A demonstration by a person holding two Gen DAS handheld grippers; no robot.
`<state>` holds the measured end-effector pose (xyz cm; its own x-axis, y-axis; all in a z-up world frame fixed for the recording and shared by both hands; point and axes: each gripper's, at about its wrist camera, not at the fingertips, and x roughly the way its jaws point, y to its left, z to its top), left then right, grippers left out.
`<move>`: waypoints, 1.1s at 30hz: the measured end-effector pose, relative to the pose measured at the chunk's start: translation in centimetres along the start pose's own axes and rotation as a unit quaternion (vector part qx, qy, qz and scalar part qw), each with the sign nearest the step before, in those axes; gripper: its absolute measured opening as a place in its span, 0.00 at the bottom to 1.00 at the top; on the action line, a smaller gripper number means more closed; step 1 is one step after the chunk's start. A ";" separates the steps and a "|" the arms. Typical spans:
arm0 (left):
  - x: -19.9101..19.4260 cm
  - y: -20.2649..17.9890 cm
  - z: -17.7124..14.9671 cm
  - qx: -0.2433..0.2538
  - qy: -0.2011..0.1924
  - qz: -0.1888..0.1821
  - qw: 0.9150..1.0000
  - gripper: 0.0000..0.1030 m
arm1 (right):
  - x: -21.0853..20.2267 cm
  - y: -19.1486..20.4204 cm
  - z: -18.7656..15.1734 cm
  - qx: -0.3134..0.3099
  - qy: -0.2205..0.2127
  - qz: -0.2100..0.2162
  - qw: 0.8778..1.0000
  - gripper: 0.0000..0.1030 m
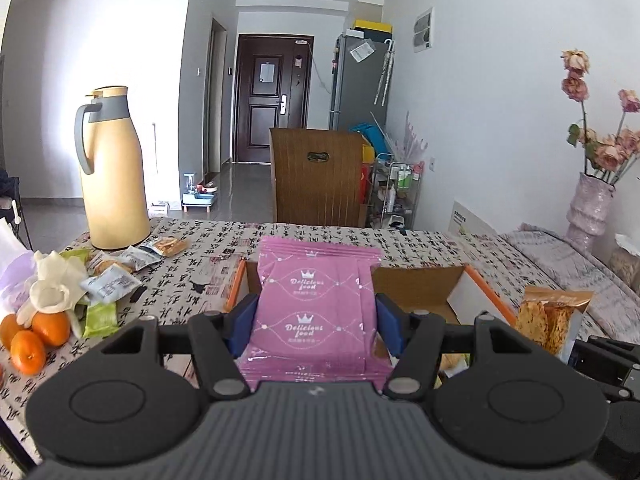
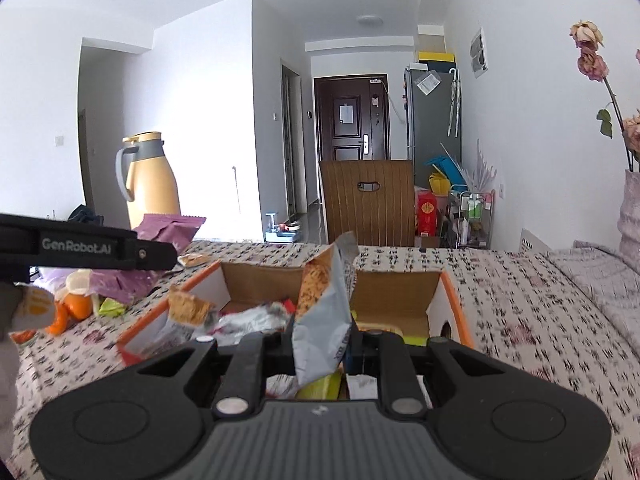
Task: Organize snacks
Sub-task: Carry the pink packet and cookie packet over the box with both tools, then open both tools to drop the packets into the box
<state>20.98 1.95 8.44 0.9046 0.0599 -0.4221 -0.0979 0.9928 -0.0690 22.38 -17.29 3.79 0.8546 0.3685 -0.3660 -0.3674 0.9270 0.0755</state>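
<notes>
My left gripper (image 1: 316,322) clamped a stack of pink foil snack packets (image 1: 316,304) above the orange-edged cardboard box (image 1: 424,284). My right gripper (image 2: 322,344) pinched a grey crisp-snack pouch (image 2: 324,312) upright over the same box, among wrappers.

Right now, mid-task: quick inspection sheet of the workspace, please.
Surface: table under a black-and-white print cloth.
Job's things: open box with orange edges, wrappers already inside; loose snack packets at far left.
Clutter: oranges, white glove, thermos, flower vase.
Grippers: left tongs clamp a stack of pink packets; right tongs pinch a grey snack bag above the box.
Cables: nothing seen.
Surroundings: brown chair behind the table, dark door, fridge, white walls.
</notes>
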 end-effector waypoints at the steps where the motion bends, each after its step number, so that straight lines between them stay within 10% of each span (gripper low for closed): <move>1: 0.8 0.0 0.2 -0.002 0.001 0.001 1.000 0.61 | 0.7 -0.1 0.2 0.001 0.001 -0.001 1.000 0.17; 18: 7.4 1.4 -2.5 -0.029 0.034 0.003 0.999 0.66 | 7.0 -1.6 -1.7 0.027 0.050 -0.014 0.998 0.20; 21: 6.2 1.4 -2.3 -0.033 0.004 0.012 0.999 1.00 | 6.5 -1.6 -1.8 0.029 0.041 -0.021 0.998 0.60; 23: 5.5 1.3 -2.3 -0.034 -0.018 0.024 0.999 1.00 | 6.0 -1.6 -1.8 0.027 0.030 -0.031 0.999 0.99; 33: 4.9 1.2 -1.6 -0.040 -0.016 0.038 0.998 1.00 | 5.2 -1.5 -1.2 0.028 0.016 -0.026 0.999 1.00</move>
<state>24.64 3.26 4.87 0.9063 0.1394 -0.3990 -0.1982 0.9740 -0.1099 26.92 -16.83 0.68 0.8600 0.3173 -0.3996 -0.3001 0.9479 0.1066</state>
